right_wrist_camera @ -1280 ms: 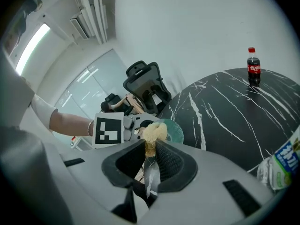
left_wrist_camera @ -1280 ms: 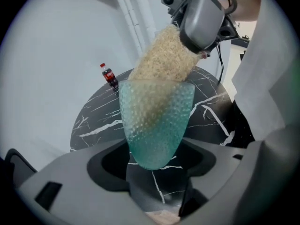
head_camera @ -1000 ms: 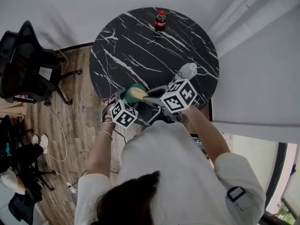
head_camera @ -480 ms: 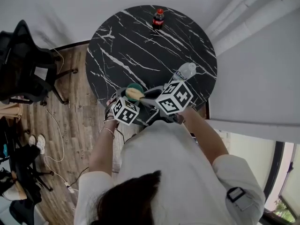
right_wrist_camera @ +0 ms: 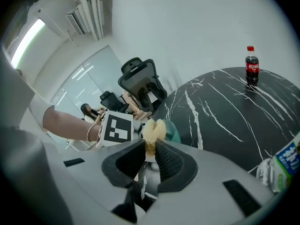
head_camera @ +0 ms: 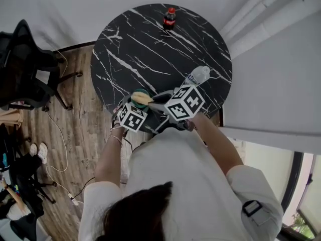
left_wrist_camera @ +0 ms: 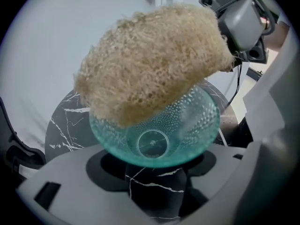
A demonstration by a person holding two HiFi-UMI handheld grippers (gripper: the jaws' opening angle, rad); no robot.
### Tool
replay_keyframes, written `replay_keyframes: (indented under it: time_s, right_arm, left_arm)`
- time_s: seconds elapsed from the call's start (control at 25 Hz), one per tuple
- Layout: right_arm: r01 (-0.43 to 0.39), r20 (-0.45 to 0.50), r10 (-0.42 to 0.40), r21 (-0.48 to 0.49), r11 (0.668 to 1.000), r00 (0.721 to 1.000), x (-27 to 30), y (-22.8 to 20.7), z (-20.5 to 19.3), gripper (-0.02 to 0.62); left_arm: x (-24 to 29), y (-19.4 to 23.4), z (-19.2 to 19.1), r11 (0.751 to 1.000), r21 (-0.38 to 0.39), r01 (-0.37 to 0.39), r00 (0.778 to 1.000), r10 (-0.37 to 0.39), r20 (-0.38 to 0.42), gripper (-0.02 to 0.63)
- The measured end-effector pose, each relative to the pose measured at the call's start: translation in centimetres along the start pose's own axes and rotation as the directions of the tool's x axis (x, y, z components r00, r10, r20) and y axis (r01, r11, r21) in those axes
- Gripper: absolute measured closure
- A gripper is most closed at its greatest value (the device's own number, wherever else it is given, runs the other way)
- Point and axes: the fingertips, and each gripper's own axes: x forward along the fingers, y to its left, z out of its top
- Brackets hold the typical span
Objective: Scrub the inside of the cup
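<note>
1. The left gripper (left_wrist_camera: 154,175) had its jaws set wide and closed on the sides of a teal, see-through cup (left_wrist_camera: 157,142). It held the cup tilted over the near edge of the surface (head_camera: 150,49). The gripper's cube showed black-and-white square markers.
2. The right gripper (right_wrist_camera: 150,149) had its jaws nearly together, pinching a tan, fibrous sponge (right_wrist_camera: 153,129).
3. The sponge (left_wrist_camera: 150,64) sat at the cup's mouth and covered part of the rim. How deep it reached could not be told.
4. Just beyond the right gripper, a clear plastic bottle (head_camera: 199,76) lay on its side on the black, white-veined surface. Its blue-and-white label (right_wrist_camera: 287,165) carried lettering that was cut off at the frame's edge and unreadable.
5. At the far side of the surface, well apart from the cup, a cola bottle (head_camera: 169,18) stood upright with a red cap. White script showed on its red label (right_wrist_camera: 252,65), too small to read.
6. A black office chair (head_camera: 25,69) stood on the wooden floor to the left of the surface.
</note>
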Motion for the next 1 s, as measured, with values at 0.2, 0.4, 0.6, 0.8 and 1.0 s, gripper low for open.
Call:
replay_keyframes:
  time_s: [0.2, 0.4, 0.6, 0.8, 1.0]
  right_arm:
    - [-0.002, 0.020, 0.002, -0.003, 1.000, 1.000, -0.1, 0.0, 0.3, 0.514]
    - [-0.003, 0.054, 0.003, 0.005, 1.000, 0.999, -1.1, -0.2, 1.0, 0.514]
    - [-0.001, 0.101, -0.001, 0.022, 1.000, 0.995, -2.2, -0.4, 1.6, 0.514]
    - [0.023, 0.171, -0.032, 0.049, 0.999, 0.985, -3.6, -1.3, 2.3, 0.514]
    - [0.088, 0.232, -0.109, 0.100, 0.991, 0.967, -4.7, -3.1, 2.3, 0.514]
  left_arm:
    - [0.0, -0.1, -0.1, 1.000, -0.022, 0.007, 1.000, -0.007, 0.009, 0.288]
    - [-1.1, -0.2, 0.1, 0.999, -0.033, 0.027, 0.999, -0.026, 0.031, 0.250]
    - [-2.9, 0.2, -1.3, 0.999, -0.040, 0.025, 0.999, -0.024, 0.035, 0.239]
    - [-5.8, -0.3, -2.6, 0.982, -0.165, 0.088, 0.991, -0.070, 0.111, 0.239]
    - [-9.1, 1.2, -1.9, 0.899, -0.425, 0.108, 0.957, 0.021, 0.288, 0.239]
